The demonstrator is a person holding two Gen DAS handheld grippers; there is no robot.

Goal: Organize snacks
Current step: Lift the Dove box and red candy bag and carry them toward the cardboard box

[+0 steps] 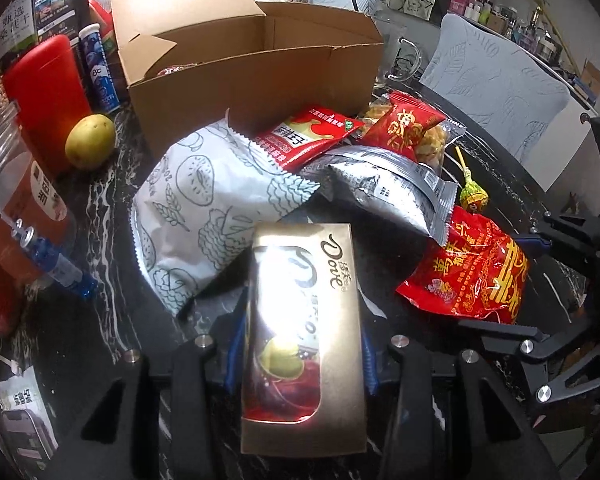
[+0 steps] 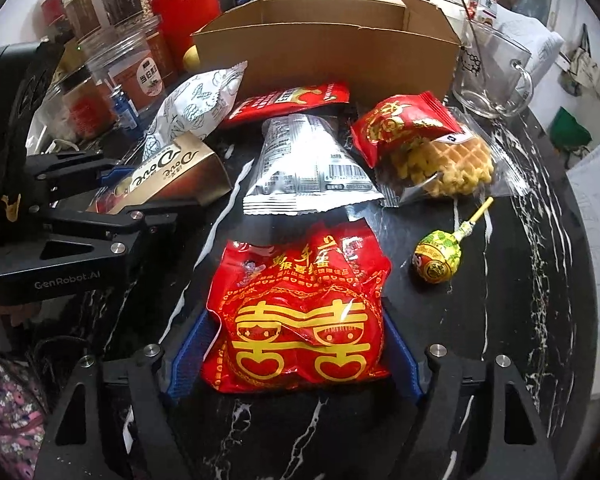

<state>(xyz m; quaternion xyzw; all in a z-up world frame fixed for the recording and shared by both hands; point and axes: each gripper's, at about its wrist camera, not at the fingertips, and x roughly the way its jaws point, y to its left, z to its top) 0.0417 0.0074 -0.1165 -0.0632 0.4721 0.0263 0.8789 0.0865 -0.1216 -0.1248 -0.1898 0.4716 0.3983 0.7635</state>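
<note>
My left gripper (image 1: 302, 340) is shut on a gold Dove chocolate box (image 1: 304, 336), whose sides the blue pads press; the right wrist view shows the box (image 2: 172, 176) tilted in that gripper (image 2: 116, 192). Blue pads of my right gripper (image 2: 296, 352) touch both sides of a red packet with gold characters (image 2: 300, 320) that lies on the dark marble table (image 2: 520, 280). Behind stands an open cardboard box (image 2: 324, 52). In front of it lie a white patterned packet (image 2: 192, 108), a silver packet (image 2: 308, 164), a red sachet (image 2: 288, 100), a waffle packet (image 2: 420, 140) and a lollipop (image 2: 438, 258).
A glass mug (image 2: 496, 76) stands right of the cardboard box. At the left are several clear jars (image 2: 128, 60), a red canister (image 1: 48, 96), a potato (image 1: 90, 142) and a small blue bottle (image 1: 64, 272). A pale chair (image 1: 496, 80) stands beyond the table's right edge.
</note>
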